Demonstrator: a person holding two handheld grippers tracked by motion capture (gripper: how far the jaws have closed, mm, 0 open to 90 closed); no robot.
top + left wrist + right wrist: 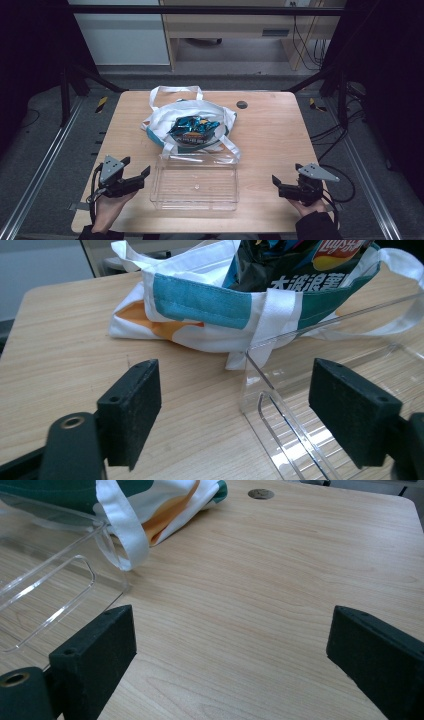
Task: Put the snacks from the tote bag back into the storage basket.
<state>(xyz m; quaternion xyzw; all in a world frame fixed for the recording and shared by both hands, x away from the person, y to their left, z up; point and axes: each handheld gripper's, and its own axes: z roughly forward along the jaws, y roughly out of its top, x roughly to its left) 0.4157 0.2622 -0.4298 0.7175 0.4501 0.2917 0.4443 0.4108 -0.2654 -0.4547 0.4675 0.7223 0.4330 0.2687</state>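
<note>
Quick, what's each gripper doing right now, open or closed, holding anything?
Left gripper: open, holding nothing, beside the clear plastic bin.
Right gripper: open, holding nothing, above bare table.

The bag [200, 305] hides the bottom of the chip packet [305, 265], and the picture's top edge cuts off both.

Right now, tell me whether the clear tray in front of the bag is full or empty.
Empty. Through the clear tray the high view shows bare wood grain, apart from one tiny speck near its middle. The snack packet sits in the bag behind it.
</note>
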